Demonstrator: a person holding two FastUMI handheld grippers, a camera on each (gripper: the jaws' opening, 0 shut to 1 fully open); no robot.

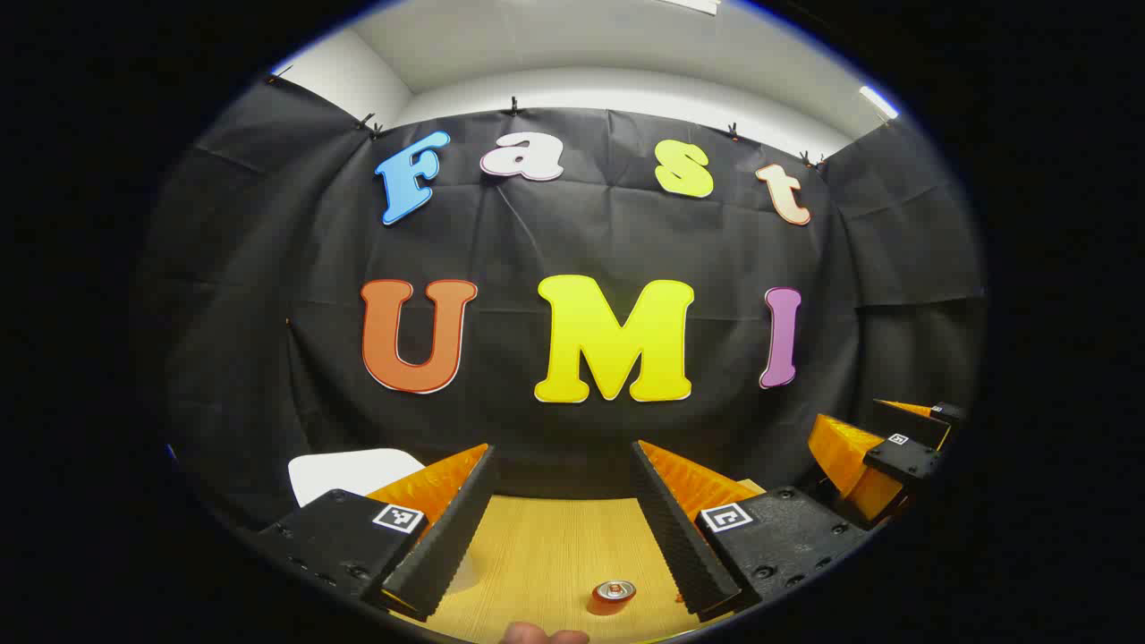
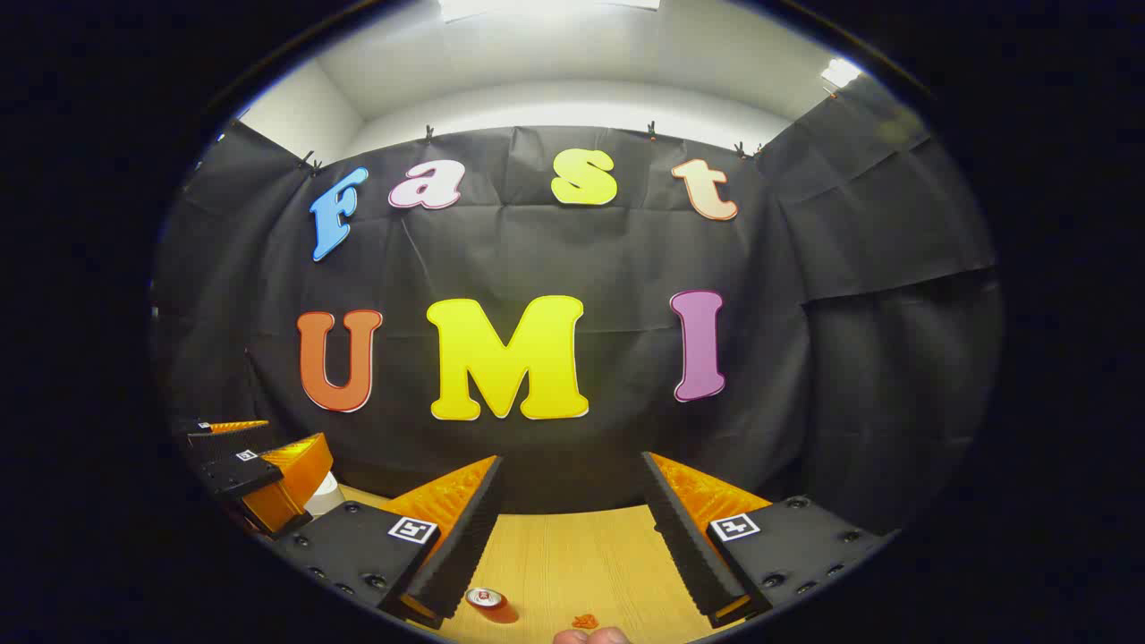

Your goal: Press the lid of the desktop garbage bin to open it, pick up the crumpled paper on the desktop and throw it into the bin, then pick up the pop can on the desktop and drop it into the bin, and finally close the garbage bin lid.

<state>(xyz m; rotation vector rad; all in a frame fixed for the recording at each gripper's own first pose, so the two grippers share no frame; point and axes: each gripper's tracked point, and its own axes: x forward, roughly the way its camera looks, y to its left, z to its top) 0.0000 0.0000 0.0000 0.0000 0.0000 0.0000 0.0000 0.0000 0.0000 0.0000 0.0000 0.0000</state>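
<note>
Left gripper view, lower left of frame: a white rounded shape [image 1: 353, 472] behind the left finger, probably the garbage bin; cannot tell whether its lid is up or down.

Lower centre: left gripper [image 1: 564, 528] held above the wooden desk [image 1: 546, 555], jaws released, spread wide, nothing between them. The pop can [image 1: 614, 592] stands upright on the desk at the bottom edge, just inside the right finger and not touched by it. A fingertip of a person's hand [image 1: 541, 635] peeks in at the very bottom.

Lower right: the other gripper [image 1: 881, 452], off to the side, above the desk.

Right gripper view, lower left: the left gripper and, tucked behind it, a pale rounded object [image 2: 324, 494], likely the bin again, mostly hidden.

Lower centre: right gripper [image 2: 572, 537], jaws released and empty. The pop can sits at the bottom edge beside the left finger. To its right, a small orange scrap [image 2: 585, 621] on the desk; too small to identify.

Crumpled paper: not made out in either view.

Judgement: early stage. Can not yet binned, both grippers empty. Lid press and paper step cannot be confirmed. Can drop and lid closing remain.
</note>
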